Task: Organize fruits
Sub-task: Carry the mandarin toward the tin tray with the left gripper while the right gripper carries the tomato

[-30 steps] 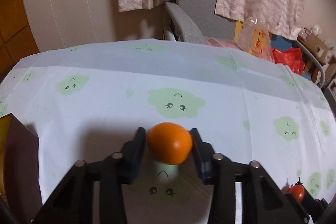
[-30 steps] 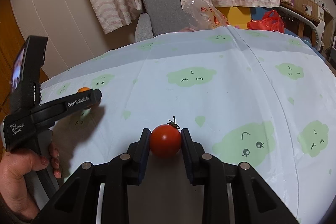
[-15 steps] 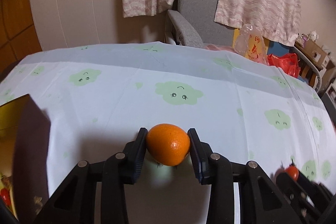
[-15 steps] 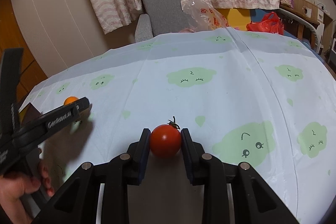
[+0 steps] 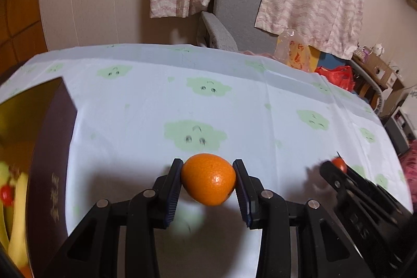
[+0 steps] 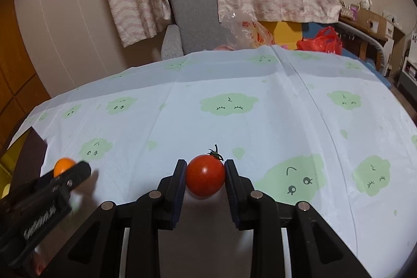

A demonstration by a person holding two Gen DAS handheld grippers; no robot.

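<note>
Left hand-held gripper (image 5: 208,180) clamped on orange (image 5: 208,179); right hand-held gripper (image 6: 205,176) clamped on tomato (image 6: 205,175).

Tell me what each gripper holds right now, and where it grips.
The left gripper clamps the orange across its sides at the middle. The right gripper clamps the tomato across its sides, stem up.

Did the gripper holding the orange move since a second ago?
Yes. In the right wrist view, the left gripper with the orange has slid left toward the dark box.
</note>
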